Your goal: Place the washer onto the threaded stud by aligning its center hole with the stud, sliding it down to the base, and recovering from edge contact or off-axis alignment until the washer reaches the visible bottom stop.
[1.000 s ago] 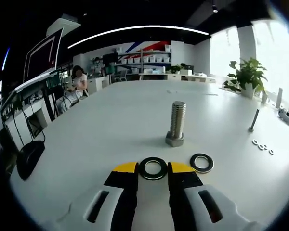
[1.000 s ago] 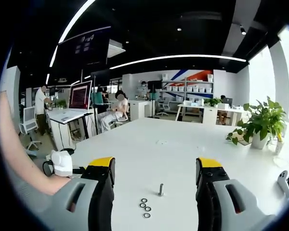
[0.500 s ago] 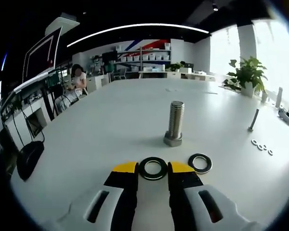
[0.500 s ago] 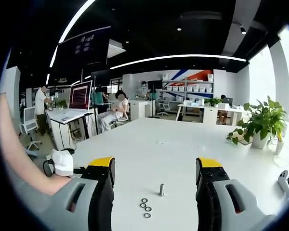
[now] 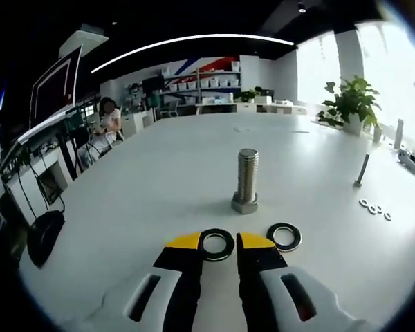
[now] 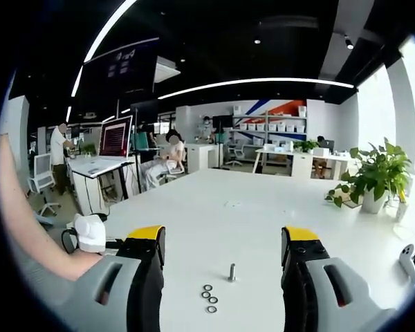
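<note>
A thick threaded stud stands upright on its hex base on the white table. In the left gripper view my left gripper has its yellow-tipped jaws against both edges of a dark washer, just in front of the stud and low over the table. A second washer lies flat to the right of it. In the right gripper view my right gripper is held wide open with nothing between its jaws, well above the table.
A thin upright rod and several small washers sit at the right. A small stud with small washers lies below the right gripper. A person's arm and a potted plant flank the table.
The left gripper's jaws have drawn closer together onto the washer, and the left gripper view has shifted slightly. The right gripper view is unchanged.
</note>
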Demonstrator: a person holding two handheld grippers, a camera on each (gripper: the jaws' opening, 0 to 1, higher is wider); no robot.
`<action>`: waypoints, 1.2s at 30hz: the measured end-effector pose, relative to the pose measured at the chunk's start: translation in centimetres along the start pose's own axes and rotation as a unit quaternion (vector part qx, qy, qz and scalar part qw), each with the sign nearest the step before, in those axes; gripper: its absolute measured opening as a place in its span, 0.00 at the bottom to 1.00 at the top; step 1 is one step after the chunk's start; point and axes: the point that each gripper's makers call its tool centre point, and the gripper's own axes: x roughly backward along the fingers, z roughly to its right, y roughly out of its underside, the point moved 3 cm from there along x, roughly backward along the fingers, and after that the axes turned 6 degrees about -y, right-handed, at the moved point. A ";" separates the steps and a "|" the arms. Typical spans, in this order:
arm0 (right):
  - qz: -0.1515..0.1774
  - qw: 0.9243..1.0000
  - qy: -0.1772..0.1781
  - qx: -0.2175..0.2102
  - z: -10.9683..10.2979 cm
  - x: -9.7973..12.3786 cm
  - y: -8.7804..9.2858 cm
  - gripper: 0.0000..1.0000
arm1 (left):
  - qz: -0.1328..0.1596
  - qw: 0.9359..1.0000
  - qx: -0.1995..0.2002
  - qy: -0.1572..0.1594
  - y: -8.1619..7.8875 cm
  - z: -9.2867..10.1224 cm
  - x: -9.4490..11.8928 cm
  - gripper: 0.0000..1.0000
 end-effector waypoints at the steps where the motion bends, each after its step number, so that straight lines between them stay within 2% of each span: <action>1: 0.000 1.000 0.000 0.000 0.0 0.0 0.0 0.71 | 0.002 1.000 -0.005 -0.006 0.0 -0.2 0.0 0.19; 10: -0.002 1.000 0.001 0.002 0.1 0.0 0.1 0.70 | -0.008 1.000 -0.004 -0.006 0.5 -0.4 -0.4 0.24; 15: -0.003 1.000 0.001 0.001 0.1 0.0 0.1 0.70 | -0.002 1.000 0.000 -0.002 0.3 -0.2 -0.5 0.23; 27: -0.005 1.000 0.002 0.001 0.1 0.0 0.2 0.70 | -0.011 1.000 -0.005 0.004 0.3 -0.1 -0.6 0.23; 30: -0.005 1.000 0.003 0.001 0.1 0.0 0.2 0.70 | -0.011 1.000 -0.009 0.010 0.3 0.1 -0.6 0.23; 33: -0.004 1.000 0.003 0.000 0.1 0.0 0.2 0.70 | -0.026 0.999 -0.011 0.025 0.2 0.3 -0.5 0.23; 36: -0.002 1.000 0.004 -0.001 0.2 0.0 0.1 0.70 | -0.041 0.998 -0.022 0.042 -0.3 0.0 -0.4 0.28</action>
